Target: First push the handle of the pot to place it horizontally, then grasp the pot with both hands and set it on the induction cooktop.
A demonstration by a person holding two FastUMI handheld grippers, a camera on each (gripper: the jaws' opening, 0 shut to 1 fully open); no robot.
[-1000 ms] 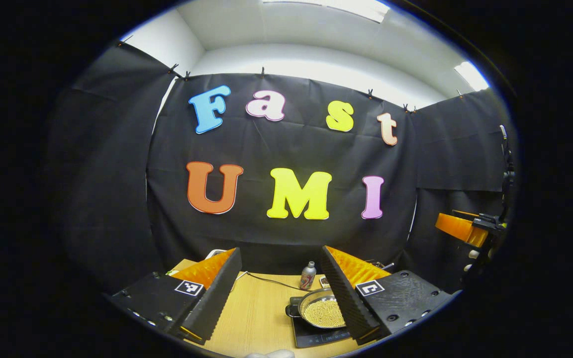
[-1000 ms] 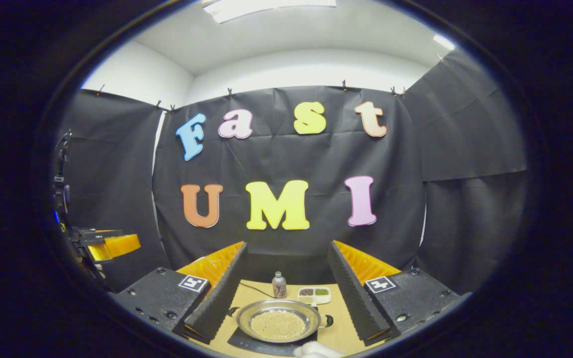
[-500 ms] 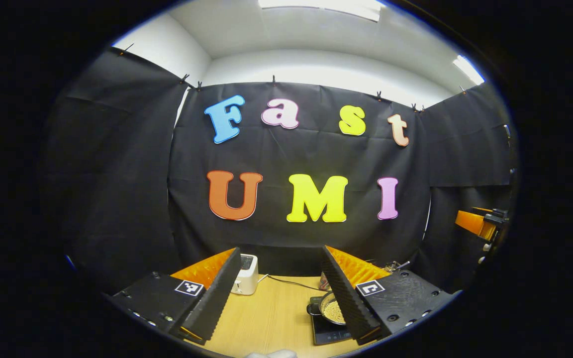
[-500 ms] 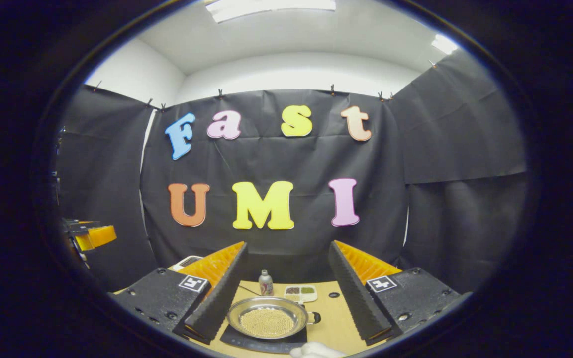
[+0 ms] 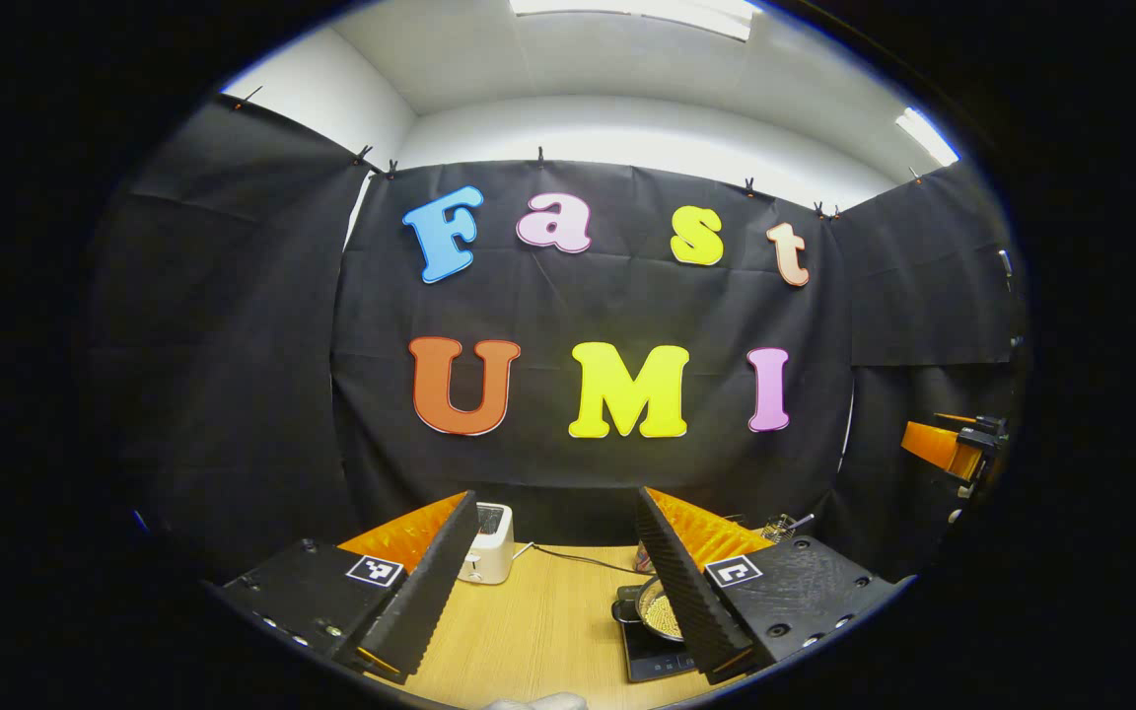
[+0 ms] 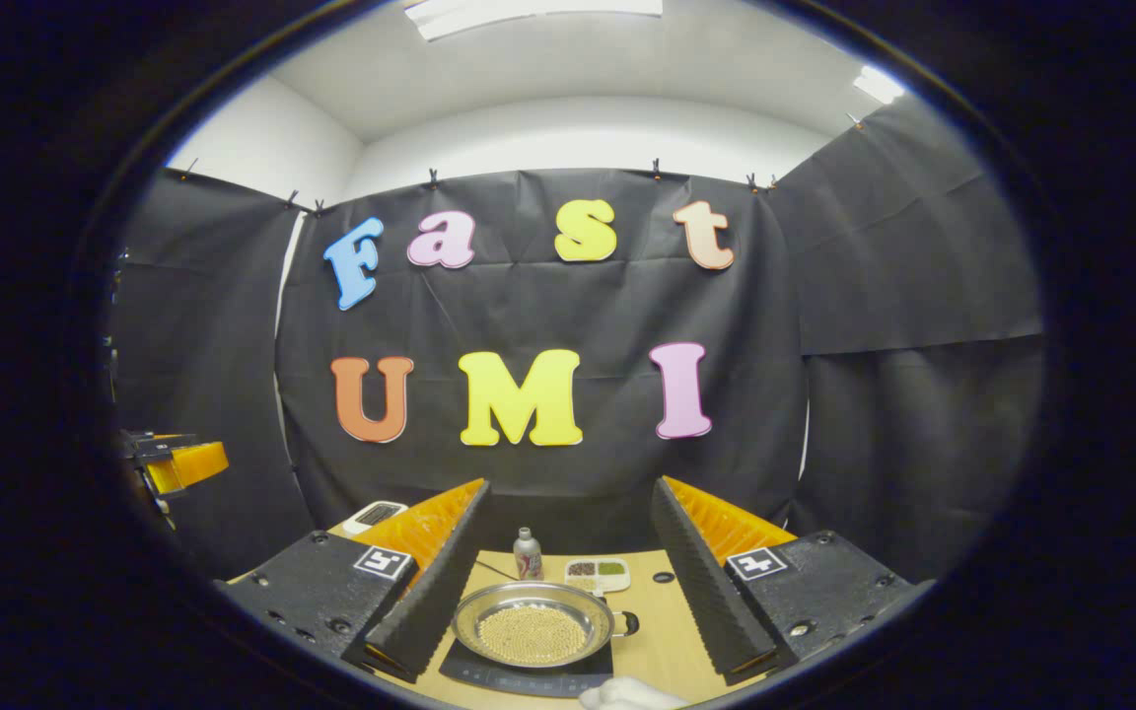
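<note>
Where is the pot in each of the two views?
Left gripper view: the pot is low and right of centre, partly behind that gripper's right finger.
Right gripper view: the pot is low near the centre, between the fingers.
Shared landmark: the cooktop under it.

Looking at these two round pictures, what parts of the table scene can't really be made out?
- Left gripper view: the pot and cooktop are partly hidden behind the left gripper's own finger.
- Right gripper view: the pot's left handle is hidden by a finger of the right gripper.
- Right gripper view: the small tray's contents and the bottle's label are too small to tell.
- Right gripper view: the cooktop's controls are too small.
</note>
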